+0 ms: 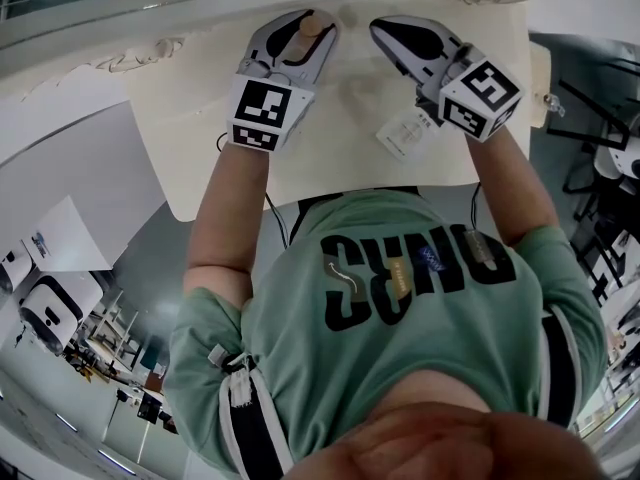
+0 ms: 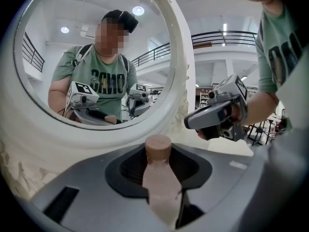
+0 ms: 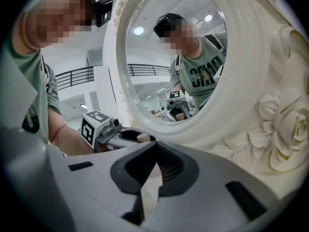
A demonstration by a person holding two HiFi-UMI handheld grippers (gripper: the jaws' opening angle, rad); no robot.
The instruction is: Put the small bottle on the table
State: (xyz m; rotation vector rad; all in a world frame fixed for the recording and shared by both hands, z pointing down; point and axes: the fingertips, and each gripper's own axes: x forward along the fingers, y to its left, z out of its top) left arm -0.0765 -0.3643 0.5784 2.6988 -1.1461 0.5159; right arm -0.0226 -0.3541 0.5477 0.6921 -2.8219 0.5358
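- Clearly, the left gripper view shows the left gripper [image 2: 159, 170] clamped on the small bottle [image 2: 161, 190], upright, its cap [image 2: 159, 147] above the jaws
- Head view alone places that bottle over the table [image 1: 330, 163], near its far edge
- Right gripper view shows the right gripper [image 3: 155, 148] with jaws together, empty, facing a white-framed mirror [image 3: 251, 95]

Large open hall, balcony railing [image 2: 227, 35], ornate white mirror [image 3: 256, 71] on table [image 1: 350, 138]
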